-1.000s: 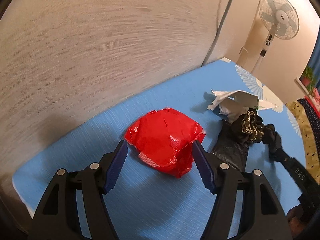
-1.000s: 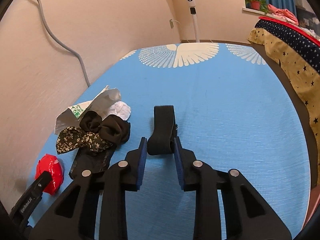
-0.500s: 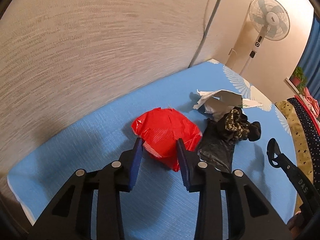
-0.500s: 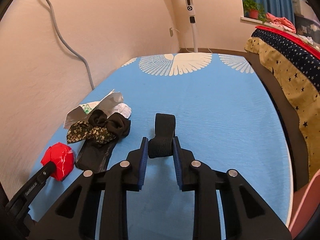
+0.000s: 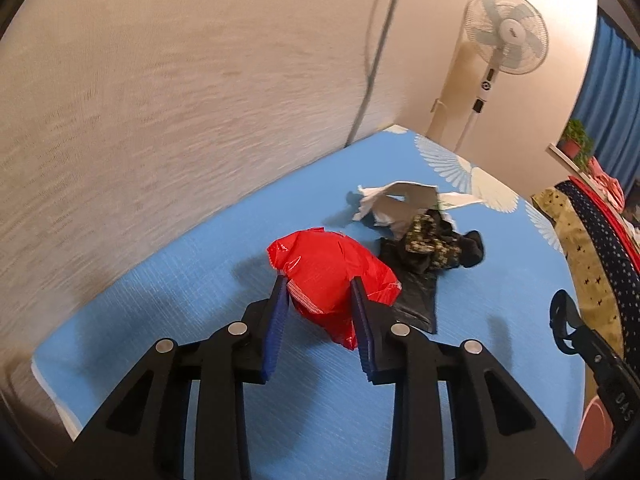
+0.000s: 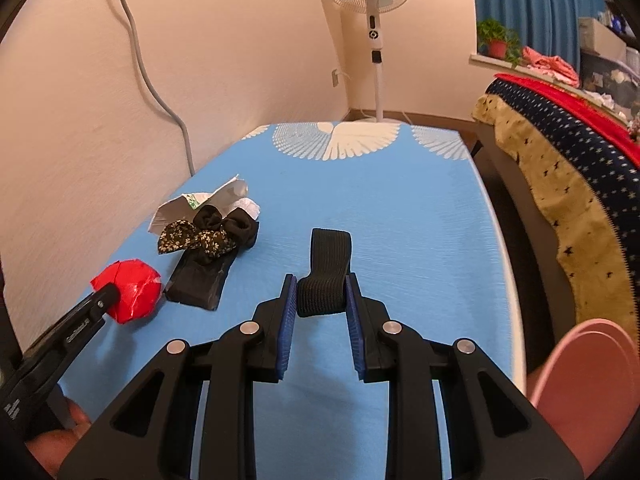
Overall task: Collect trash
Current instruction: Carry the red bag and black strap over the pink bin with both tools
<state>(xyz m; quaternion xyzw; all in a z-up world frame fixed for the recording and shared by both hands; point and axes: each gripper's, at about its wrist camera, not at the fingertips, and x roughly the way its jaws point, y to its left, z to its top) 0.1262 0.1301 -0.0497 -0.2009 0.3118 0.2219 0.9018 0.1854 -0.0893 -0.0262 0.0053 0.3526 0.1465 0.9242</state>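
Note:
My left gripper [image 5: 320, 292] is shut on a crumpled red plastic wrapper [image 5: 328, 268] and holds it above the blue table [image 5: 168, 300]; the wrapper also shows in the right wrist view [image 6: 132, 292]. My right gripper [image 6: 320, 292] is shut on a black elastic band [image 6: 326, 268], lifted off the table. Crumpled white paper [image 5: 400, 204] lies at the back. A black floral scrunchie [image 5: 432, 240] rests on a flat black plastic wrapper [image 5: 416, 296], just right of the red wrapper.
The blue table [image 6: 400, 208] runs along a beige wall [image 5: 160, 100] on the left. A standing fan [image 6: 372, 20] is beyond its far end. A bed with starred covers [image 6: 560, 152] is to the right. A pink bin rim [image 6: 580, 380] shows at the lower right.
My left gripper closed on the red wrapper and lifted it off the table. My right gripper rose and pulled back with the black band.

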